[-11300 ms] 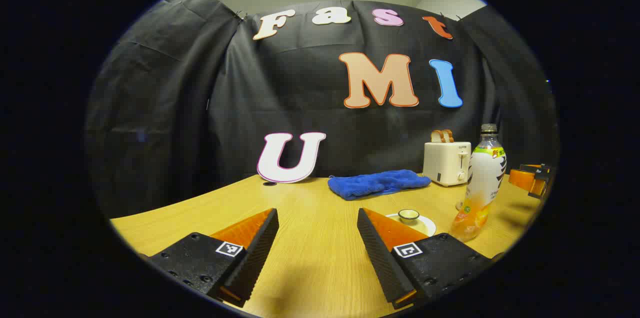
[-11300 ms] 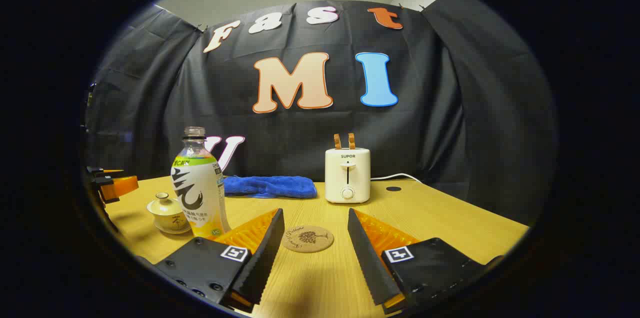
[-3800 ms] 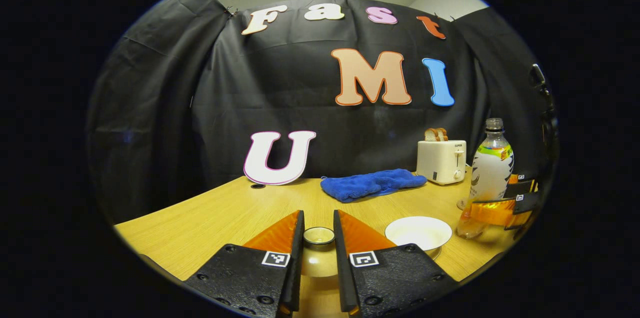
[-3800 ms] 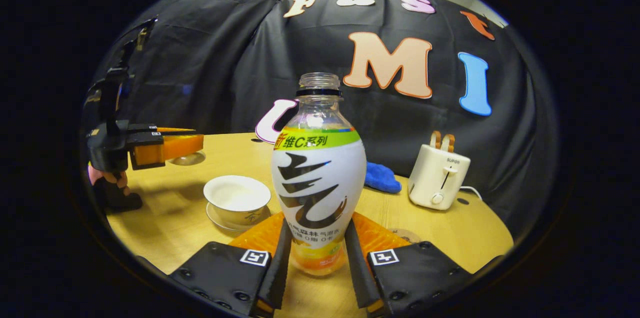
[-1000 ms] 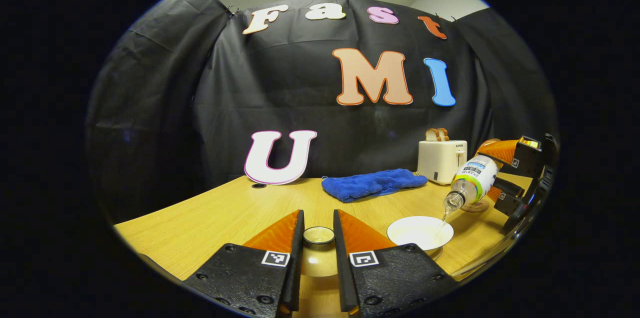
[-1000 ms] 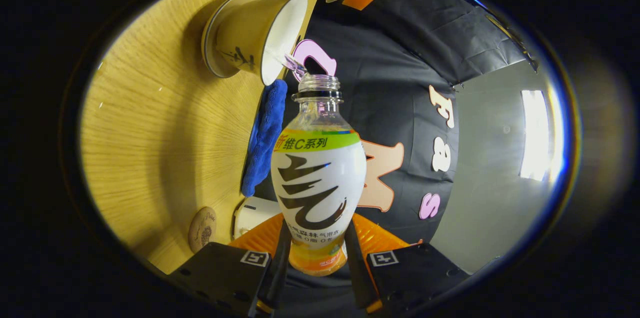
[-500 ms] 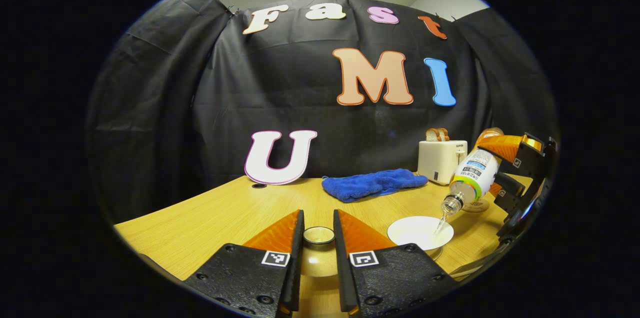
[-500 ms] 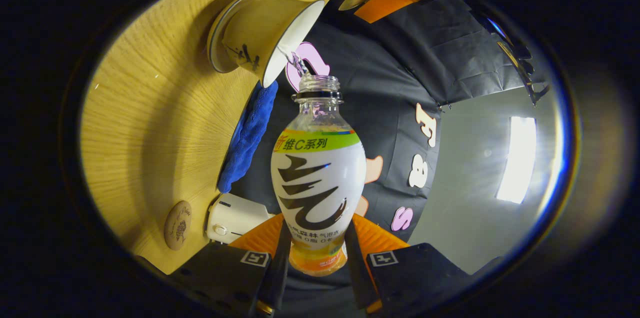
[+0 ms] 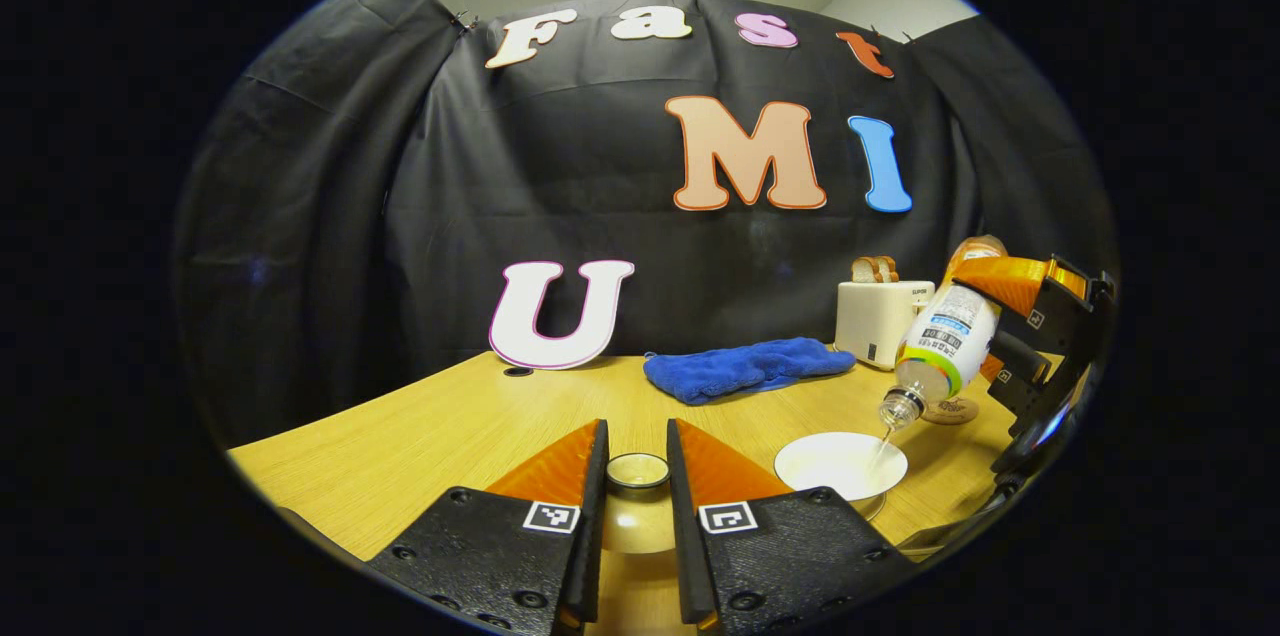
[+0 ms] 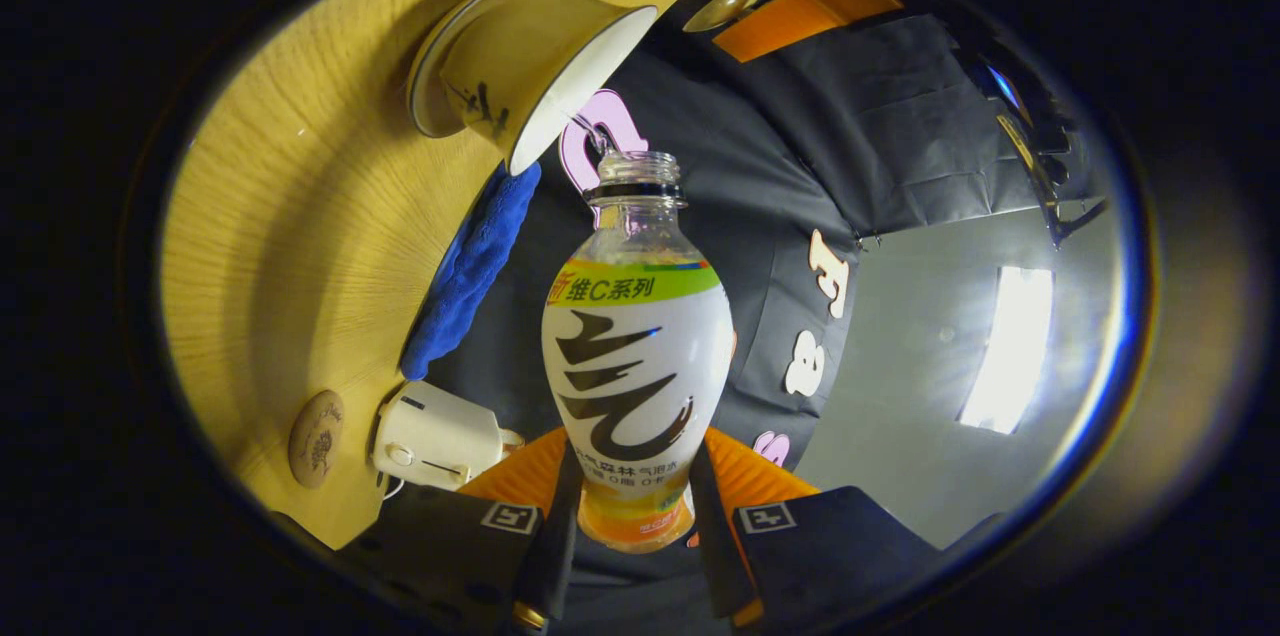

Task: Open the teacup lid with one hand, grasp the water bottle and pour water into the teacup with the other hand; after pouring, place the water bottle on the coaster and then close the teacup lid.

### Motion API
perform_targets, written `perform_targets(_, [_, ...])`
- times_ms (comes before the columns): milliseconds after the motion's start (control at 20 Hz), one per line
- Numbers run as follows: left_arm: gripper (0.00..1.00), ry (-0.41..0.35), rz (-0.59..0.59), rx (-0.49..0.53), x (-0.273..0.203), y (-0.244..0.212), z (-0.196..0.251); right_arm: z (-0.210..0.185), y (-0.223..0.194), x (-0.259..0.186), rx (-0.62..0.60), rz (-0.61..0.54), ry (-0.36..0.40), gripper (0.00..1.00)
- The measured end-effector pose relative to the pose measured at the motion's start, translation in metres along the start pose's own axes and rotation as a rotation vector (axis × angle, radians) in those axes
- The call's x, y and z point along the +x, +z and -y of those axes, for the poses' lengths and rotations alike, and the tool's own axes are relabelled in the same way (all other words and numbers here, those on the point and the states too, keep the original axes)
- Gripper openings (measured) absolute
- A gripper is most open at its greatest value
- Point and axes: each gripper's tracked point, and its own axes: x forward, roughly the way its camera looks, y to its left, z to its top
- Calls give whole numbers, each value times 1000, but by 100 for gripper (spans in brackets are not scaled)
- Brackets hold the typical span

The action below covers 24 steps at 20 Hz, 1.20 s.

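Observation:
My left gripper [image 9: 637, 481] is shut on the teacup lid [image 9: 637, 471], held low over the wooden table [image 9: 420, 426]. To its right stands the uncovered white teacup [image 9: 840, 464] on its saucer. My right gripper [image 10: 628, 506] is shut on the base of the water bottle [image 10: 637, 356], which is tipped steeply with its open mouth at the teacup [image 10: 530, 66]. A thin stream of water runs from the bottle [image 9: 940, 341] into the cup. In the left gripper view the right gripper [image 9: 1030, 336] holds the bottle above the cup's right edge. The round coaster [image 10: 315, 438] lies near the toaster.
A blue cloth [image 9: 745, 366] lies at the back of the table. A white toaster [image 9: 880, 321] with bread slices stands behind the teacup. The coaster [image 9: 948, 409] sits just behind the pouring bottle. The left half of the table is bare wood.
The right gripper has tipped the bottle steeper, raising its base, while water keeps flowing into the teacup. The left gripper and lid have stayed still.

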Motion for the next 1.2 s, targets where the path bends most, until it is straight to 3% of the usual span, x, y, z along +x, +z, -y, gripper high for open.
perform_targets(100, [29, 0, 0, -1, -1, -1, 0, -1, 0, 0, 5, 0, 2, 57])
perform_targets(200, [29, 0, 0, 0, -1, 0, 0, -5, -3, 1, 74, -12, 64, 56])
perform_targets(350, [29, 0, 0, 0, -1, 0, 0, -16, -9, 2, 317, -67, 238, 55])
perform_targets(450, [29, 0, 1, 0, -1, -1, 0, -14, -5, 0, 430, -87, 298, 60])
perform_targets(650, [29, 0, 1, 0, -1, 0, 0, -20, 5, -10, 739, -120, 405, 55])
perform_targets(950, [29, 0, 2, 0, -1, -1, 0, -10, 8, -15, 1254, -171, 472, 58])
perform_targets(1200, [28, 1, 3, 0, -2, 1, 0, 15, -30, -4, 1624, -210, 450, 58])
